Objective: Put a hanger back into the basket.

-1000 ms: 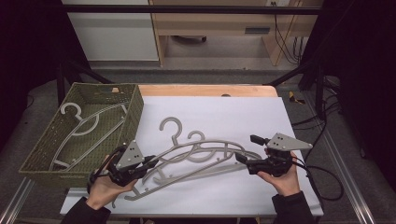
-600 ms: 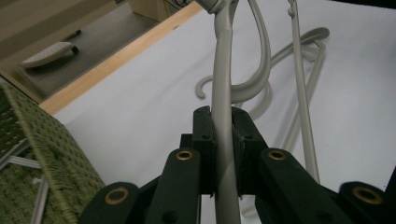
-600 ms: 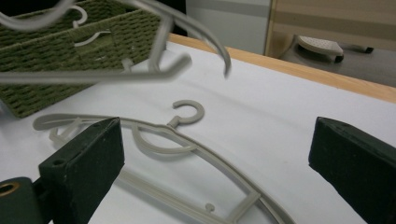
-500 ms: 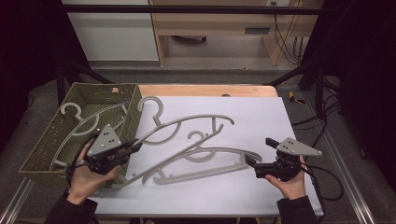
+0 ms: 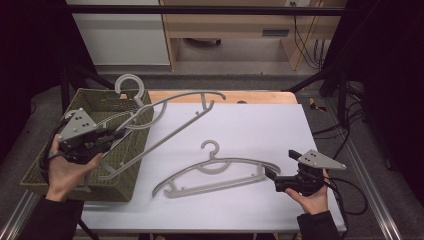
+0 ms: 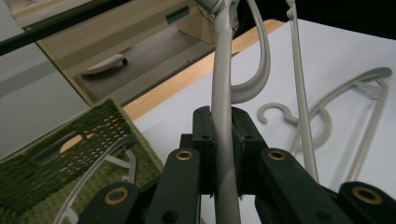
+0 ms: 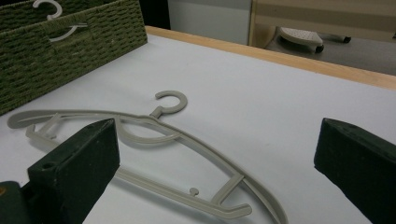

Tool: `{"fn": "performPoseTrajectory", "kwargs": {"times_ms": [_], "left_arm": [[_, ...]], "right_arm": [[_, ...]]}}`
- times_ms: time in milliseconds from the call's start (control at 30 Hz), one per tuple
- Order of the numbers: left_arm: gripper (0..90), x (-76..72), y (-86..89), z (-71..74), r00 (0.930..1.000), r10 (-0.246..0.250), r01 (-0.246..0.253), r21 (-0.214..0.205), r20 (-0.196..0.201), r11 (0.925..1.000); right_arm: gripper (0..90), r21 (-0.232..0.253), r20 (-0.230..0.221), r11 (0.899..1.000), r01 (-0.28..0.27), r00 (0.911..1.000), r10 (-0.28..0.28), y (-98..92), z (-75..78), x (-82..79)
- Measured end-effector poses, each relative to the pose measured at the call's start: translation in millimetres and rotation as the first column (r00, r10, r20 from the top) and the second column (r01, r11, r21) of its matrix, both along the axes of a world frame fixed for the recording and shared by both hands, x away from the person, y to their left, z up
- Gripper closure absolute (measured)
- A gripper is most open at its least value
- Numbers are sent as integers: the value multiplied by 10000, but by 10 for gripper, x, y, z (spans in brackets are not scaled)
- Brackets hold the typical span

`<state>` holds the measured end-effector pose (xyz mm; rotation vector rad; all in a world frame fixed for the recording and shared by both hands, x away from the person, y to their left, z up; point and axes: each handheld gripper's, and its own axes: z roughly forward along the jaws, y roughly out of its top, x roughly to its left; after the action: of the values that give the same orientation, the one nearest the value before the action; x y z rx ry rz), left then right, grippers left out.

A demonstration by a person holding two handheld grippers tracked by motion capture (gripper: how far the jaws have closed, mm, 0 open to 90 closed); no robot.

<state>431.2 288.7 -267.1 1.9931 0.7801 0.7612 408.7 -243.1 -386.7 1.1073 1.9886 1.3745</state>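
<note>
Grey plastic hanger (image 5: pixel 165 112) pinched in left tongs (image 5: pixel 119 134), right tongs (image 5: pixel 272 176) spread wide.

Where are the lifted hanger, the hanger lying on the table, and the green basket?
lifted hanger (image 5: pixel 172 102), high view, on its upper arm.
hanger lying on the table (image 5: pixel 225 163), high view, on its curved top arm.
green basket (image 5: pixel 127 150), high view, on its right wall.
</note>
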Motion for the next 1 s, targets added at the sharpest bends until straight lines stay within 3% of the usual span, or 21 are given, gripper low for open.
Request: {"fn": "performPoseTrajectory", "kwargs": {"times_ms": [200, 433, 733, 1000], "left_arm": [[821, 126, 258, 52, 9980, 617, -615, -207, 122, 9979], [821, 273, 550, 4, 9938, 1107, -1104, -260, 90, 9935], [820, 427, 974, -185, 9824, 1824, -1825, 23, -409, 9832], [820, 491, 1303, -380, 9673, 2454, -2462, -48, -635, 9692]], "right_arm": [[6, -2, -33, 10000, 2, 10000, -2, 4, -3, 0], [6, -65, -66, 10000, -21, 10000, 21, 10, -21, 9], [8, -35, -139, 9999, 113, 9998, -113, -8, -46, 26], [8, -150, -255, 9998, 126, 9996, -129, 8, -76, 50]]}}
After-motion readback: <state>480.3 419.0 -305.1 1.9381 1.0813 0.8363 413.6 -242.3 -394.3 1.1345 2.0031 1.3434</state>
